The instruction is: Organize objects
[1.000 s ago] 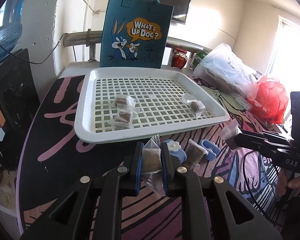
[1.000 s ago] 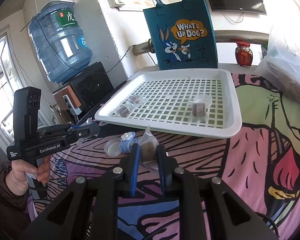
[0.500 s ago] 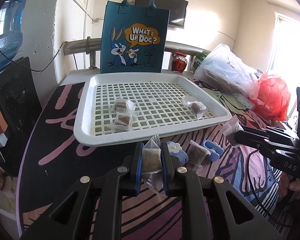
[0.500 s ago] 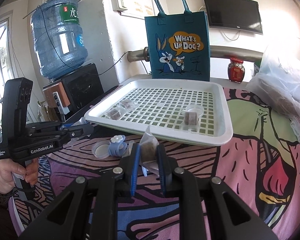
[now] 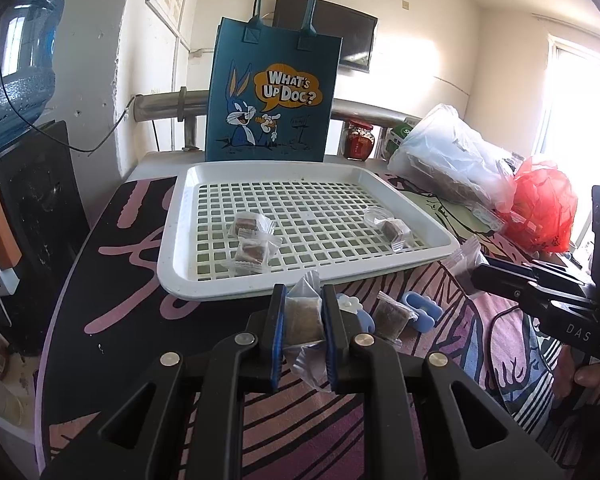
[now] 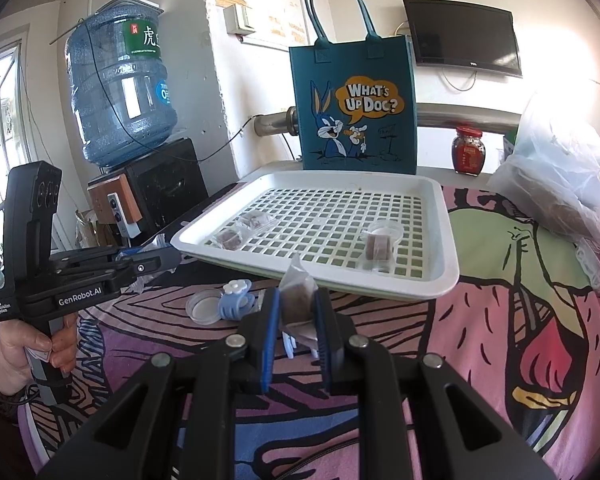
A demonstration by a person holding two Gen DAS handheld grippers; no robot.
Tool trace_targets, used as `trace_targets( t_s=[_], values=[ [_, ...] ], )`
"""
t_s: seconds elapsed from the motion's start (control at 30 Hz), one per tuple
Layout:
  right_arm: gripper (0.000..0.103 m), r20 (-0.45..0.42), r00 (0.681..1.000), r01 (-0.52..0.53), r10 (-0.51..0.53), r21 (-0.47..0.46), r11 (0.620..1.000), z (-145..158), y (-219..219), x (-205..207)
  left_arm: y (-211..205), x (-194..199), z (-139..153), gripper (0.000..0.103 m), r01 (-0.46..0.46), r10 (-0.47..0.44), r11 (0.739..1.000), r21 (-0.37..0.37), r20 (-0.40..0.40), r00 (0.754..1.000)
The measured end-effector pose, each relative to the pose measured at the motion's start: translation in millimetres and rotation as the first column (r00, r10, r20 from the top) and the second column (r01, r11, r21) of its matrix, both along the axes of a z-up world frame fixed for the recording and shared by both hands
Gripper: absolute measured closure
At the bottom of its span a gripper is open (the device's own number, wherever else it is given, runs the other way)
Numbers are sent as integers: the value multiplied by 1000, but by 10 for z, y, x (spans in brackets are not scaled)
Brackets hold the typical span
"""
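Note:
A white slotted tray (image 5: 204,280) (image 6: 440,208) lies on the patterned table and holds three wrapped brown snack cubes: two at its left (image 5: 252,240) (image 6: 240,232) and one at its right (image 5: 392,232) (image 6: 378,246). My left gripper (image 5: 303,312) is shut on a wrapped brown snack packet (image 5: 302,316), held above the table just before the tray's near rim. My right gripper (image 6: 296,308) is shut on another wrapped brown snack packet (image 6: 294,304), also short of the tray. Each gripper shows in the other's view, the right gripper (image 5: 476,272) and the left gripper (image 6: 168,258).
A wrapped snack (image 5: 390,314), blue clips (image 5: 420,312) (image 6: 234,304) and a clear lid (image 6: 202,308) lie in front of the tray. A blue Bugs Bunny bag (image 5: 270,96) stands behind it. Plastic bags (image 5: 452,160), a red bag (image 5: 544,204) and a jar (image 6: 468,150) sit at right.
Both grippers have risen a little and tilted up, still holding their packets. The tray and its contents have not moved.

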State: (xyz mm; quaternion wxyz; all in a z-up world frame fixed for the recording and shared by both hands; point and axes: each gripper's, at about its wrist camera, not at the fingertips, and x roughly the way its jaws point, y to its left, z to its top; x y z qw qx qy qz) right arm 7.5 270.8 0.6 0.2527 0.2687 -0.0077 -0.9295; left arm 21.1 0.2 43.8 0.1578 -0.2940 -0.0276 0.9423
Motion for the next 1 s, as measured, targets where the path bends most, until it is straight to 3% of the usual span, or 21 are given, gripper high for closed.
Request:
trace_targets(
  t_s=[1.0],
  values=[
    [86,-1,1000,0,0,-4,1000,1,14,-4,12,-13,-14,88,0,0,1000,4,15,1000]
  ],
)
